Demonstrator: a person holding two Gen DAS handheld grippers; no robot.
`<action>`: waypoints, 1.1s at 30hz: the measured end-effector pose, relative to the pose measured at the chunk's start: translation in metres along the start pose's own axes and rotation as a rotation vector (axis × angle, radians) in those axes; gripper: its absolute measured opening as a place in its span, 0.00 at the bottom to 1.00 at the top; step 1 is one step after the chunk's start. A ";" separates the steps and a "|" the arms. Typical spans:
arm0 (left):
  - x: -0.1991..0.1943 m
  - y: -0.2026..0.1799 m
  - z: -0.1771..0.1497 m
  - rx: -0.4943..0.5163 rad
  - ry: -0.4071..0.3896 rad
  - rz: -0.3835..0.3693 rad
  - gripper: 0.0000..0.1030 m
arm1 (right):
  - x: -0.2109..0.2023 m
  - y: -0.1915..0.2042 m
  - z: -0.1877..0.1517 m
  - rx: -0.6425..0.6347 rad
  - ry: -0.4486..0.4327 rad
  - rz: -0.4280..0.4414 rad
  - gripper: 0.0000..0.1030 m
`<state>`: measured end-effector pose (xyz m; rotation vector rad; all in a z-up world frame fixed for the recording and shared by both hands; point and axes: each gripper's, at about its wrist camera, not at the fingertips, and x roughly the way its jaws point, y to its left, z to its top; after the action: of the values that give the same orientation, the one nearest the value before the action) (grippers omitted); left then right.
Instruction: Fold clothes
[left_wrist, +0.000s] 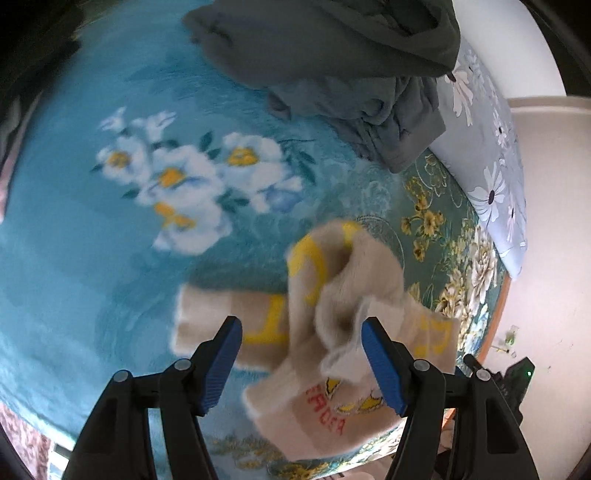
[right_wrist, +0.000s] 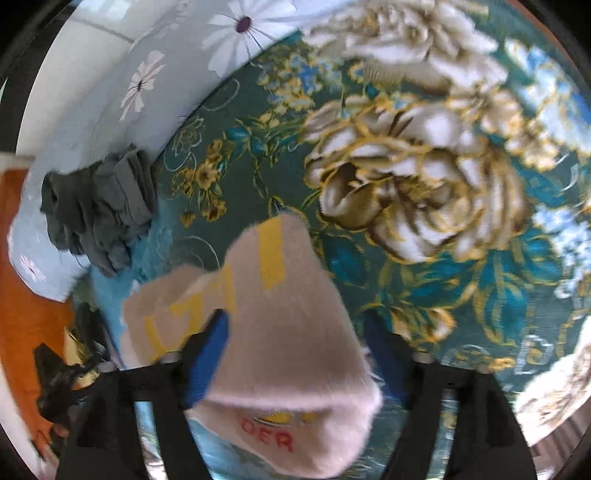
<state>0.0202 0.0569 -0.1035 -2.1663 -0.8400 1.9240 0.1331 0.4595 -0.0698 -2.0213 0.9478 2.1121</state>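
Observation:
A pair of beige socks (left_wrist: 332, 332) with yellow marks and red lettering lies bunched on the blue flowered blanket (left_wrist: 110, 240). One sock lies flat, the other is crumpled over it. My left gripper (left_wrist: 301, 328) is open, its blue-padded fingers either side of the crumpled sock. In the right wrist view a beige sock (right_wrist: 280, 332) fills the space between the fingers of my right gripper (right_wrist: 295, 328), which stands open around it; the view is blurred.
A heap of grey-green clothes (left_wrist: 351, 74) lies at the far side of the bed, also in the right wrist view (right_wrist: 99, 206). A pale flowered pillow (left_wrist: 487, 147) lies along the right. The bed's edge and floor (left_wrist: 546, 258) are at the right.

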 end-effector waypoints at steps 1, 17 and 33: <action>0.006 -0.003 0.005 0.019 0.006 0.004 0.69 | 0.007 -0.003 0.005 0.010 0.009 0.012 0.78; 0.081 -0.021 0.051 0.486 0.138 0.228 0.69 | 0.061 0.013 0.021 -0.038 0.196 0.017 0.64; 0.121 -0.054 0.045 0.491 0.173 0.096 0.63 | -0.016 -0.027 0.031 0.087 -0.031 -0.081 0.25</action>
<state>-0.0357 0.1481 -0.1943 -2.0491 -0.2049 1.7178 0.1203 0.5013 -0.0666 -1.9464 0.9196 2.0184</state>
